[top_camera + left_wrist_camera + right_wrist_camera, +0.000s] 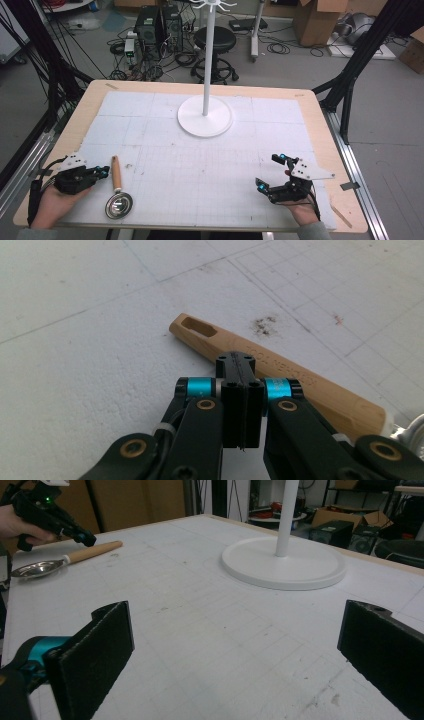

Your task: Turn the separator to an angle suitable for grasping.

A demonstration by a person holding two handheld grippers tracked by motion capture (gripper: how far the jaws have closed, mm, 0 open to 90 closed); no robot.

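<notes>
A ladle with a wooden handle (116,172) and a metal bowl (119,205) lies near the table's front left. My left gripper (104,172) is shut and empty, its tips just left of the handle. In the left gripper view the closed jaws (241,362) sit right in front of the slotted handle (325,397); I cannot tell whether they touch it. My right gripper (270,172) rests open and empty at the front right, above bare mat. Its black pads (95,655) stand far apart in the right gripper view, which also shows the ladle (92,551) and the left gripper (85,538) farther off.
A white stand with a round base (205,120) and a tall pole (207,60) rises at the table's middle back; its base (285,562) also lies beyond the right jaws. A white gridded mat (200,165) covers the wooden table. Computers, a stool and boxes stand on the floor behind.
</notes>
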